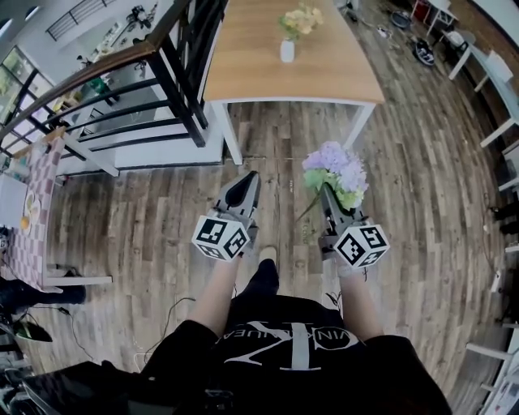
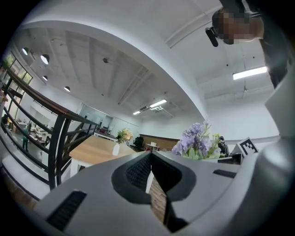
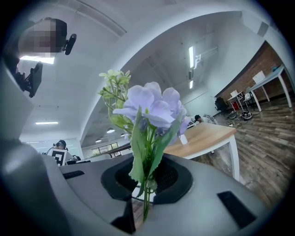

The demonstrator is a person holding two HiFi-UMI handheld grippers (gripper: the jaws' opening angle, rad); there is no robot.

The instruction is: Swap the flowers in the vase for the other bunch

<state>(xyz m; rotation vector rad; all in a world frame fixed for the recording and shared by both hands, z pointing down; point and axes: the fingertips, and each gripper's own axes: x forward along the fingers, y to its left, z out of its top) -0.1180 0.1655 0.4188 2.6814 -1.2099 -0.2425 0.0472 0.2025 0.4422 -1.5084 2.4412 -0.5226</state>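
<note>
The left gripper [image 1: 243, 188] is closed on nothing, probably kept free to pull the yellow flowers [image 1: 301, 20] out of the white vase [image 1: 287, 51]. To its right, the right gripper [image 1: 328, 194] is clamped low on the stems of the purple bunch [image 1: 336, 172], likely so the blooms stay uncrushed. Both point level toward the wooden table [image 1: 340, 77] that bears the vase, well apart across a plank floor [image 1: 422, 194], with a black stair railing [image 1: 122, 97] at the left of the open room.
</note>
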